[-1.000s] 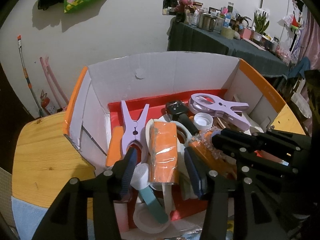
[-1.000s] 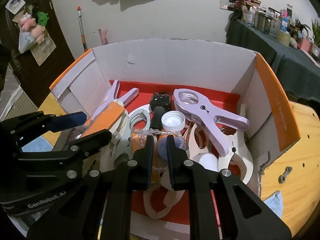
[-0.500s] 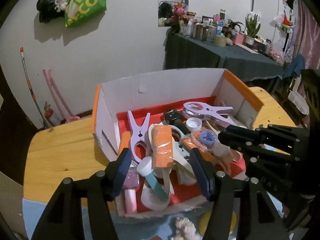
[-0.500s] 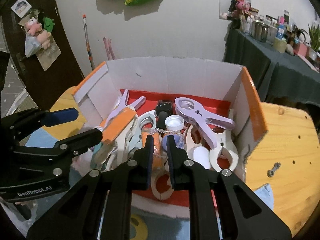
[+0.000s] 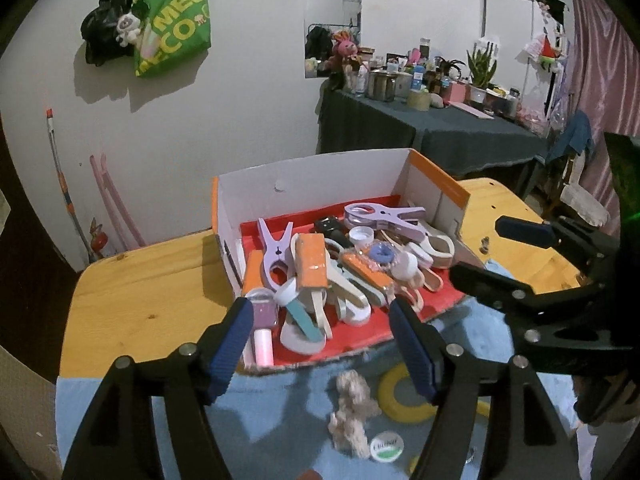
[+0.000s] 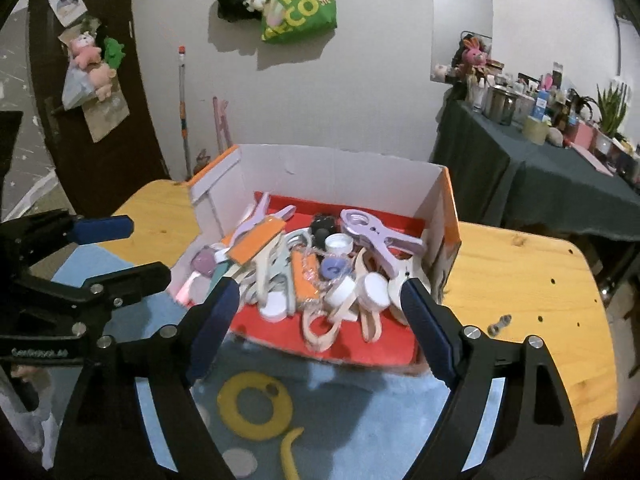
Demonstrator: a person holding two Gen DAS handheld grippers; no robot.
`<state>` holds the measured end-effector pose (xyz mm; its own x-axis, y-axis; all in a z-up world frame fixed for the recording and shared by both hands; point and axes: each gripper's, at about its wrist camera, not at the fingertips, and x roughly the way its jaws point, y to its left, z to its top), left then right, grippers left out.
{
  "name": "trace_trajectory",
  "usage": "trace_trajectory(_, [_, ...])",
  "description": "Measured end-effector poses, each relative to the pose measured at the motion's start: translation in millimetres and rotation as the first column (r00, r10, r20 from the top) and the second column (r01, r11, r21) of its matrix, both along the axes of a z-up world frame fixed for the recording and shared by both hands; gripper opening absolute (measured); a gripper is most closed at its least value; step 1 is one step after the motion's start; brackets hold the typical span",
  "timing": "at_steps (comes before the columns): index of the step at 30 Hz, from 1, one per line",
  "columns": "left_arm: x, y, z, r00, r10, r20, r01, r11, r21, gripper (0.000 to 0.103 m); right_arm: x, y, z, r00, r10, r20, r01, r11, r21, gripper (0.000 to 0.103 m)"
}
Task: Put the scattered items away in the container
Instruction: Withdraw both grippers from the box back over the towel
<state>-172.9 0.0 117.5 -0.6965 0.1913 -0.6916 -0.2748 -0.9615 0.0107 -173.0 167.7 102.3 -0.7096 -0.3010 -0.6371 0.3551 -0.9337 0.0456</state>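
Pulled back and up from the box (image 5: 312, 184) in both views, so that the blue mat (image 5: 280, 408) and more of the table (image 5: 144, 280) now show in front of it.

Seen from the left wrist: left tool (image 5: 322, 346) released, jaws just been opening, nothing between them. Ahead, in the box, lies a heap of clips, caps and small packs: a lilac clothes peg (image 5: 276, 254), an orange pack (image 5: 314, 264), a second orange pack in clear wrap (image 5: 366, 276), a large lilac clip (image 5: 384, 216). Left on the mat, just before the tool: a beige fluffy bit (image 5: 352, 416), probably soft, light and easily squashed, best pinched across its narrow middle. Beside it a small round white-and-green lid (image 5: 386, 446), flat and likely slippery, to be taken by the rim. Right tool (image 5: 486, 254) visible at the right edge, spread wide.

Seen from the right wrist: right tool (image 6: 320, 312) released too, jaws just sprung apart, empty, with the wrapped pack (image 6: 306, 276) and a blue cap (image 6: 334, 268) resting in the heap. Pegs look stiff, light plastic, easy to grip across the body. On the table right of the box, a small metal piece (image 6: 500, 324), hard, thin and awkward to pinch. Left tool (image 6: 120, 248) at the left edge, also apart.
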Motion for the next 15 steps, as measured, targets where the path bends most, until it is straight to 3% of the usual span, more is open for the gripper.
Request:
trace_trajectory(7, [28.5, -2.9, -8.6, 0.999, -0.032, 0.008, 0.032, 0.999, -0.024, 0.073, 35.6, 7.3, -2.8, 1.0, 0.029, -0.007, -0.029, 0.999, 0.033, 0.083])
trace_trajectory(15, [43.7, 0.6, -43.4, 0.996, -0.058, 0.072, 0.063, 0.996, -0.069, 0.073, 66.8, 12.6, -29.2, 0.998, 0.05, 0.035, -0.054, 0.993, 0.101, 0.083])
